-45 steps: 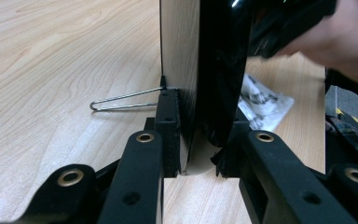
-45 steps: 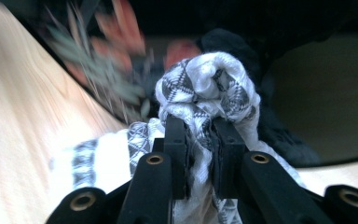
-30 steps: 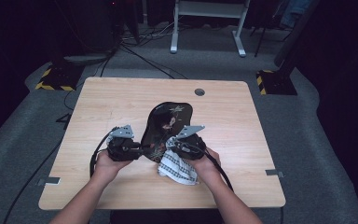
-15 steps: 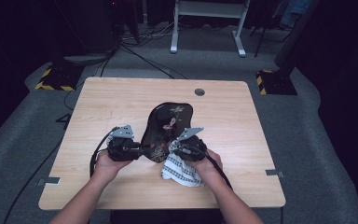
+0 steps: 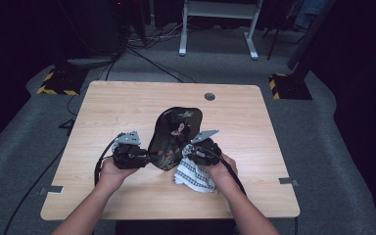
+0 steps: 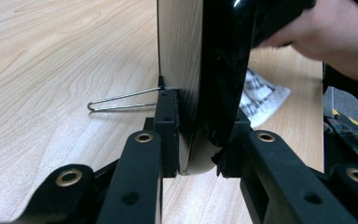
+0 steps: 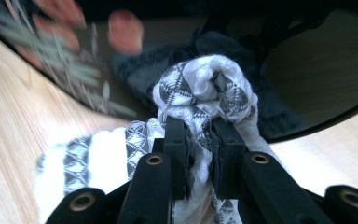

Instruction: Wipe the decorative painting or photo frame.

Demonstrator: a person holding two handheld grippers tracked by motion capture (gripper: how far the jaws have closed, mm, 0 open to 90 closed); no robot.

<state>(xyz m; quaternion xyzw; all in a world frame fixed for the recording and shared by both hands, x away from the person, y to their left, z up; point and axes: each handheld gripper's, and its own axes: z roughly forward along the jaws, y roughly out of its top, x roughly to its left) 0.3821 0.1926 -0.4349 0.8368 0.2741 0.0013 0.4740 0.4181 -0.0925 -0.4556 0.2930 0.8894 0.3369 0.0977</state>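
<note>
A glossy black oval plate (image 5: 176, 128) with a printed picture stands tilted on its edge on the wooden table (image 5: 117, 107). My left gripper (image 5: 147, 159) is shut on the plate's lower left rim; in the left gripper view its jaws (image 6: 200, 140) clamp the pale-backed plate (image 6: 223, 70). My right gripper (image 5: 188, 155) is shut on a white cloth with a black pattern (image 5: 193, 174). In the right gripper view the bunched cloth (image 7: 205, 88) sticks out past the gripper (image 7: 199, 140) and presses against the plate's shiny face (image 7: 307, 79).
A bent wire loop (image 6: 116, 100) sticks out behind the plate onto the table. A round cable hole (image 5: 209, 96) sits near the table's far edge. A desk frame (image 5: 215, 29) and cables lie on the floor beyond.
The right gripper has shifted slightly along the plate's lower part with the cloth. The left gripper and the plate have stayed in place.
</note>
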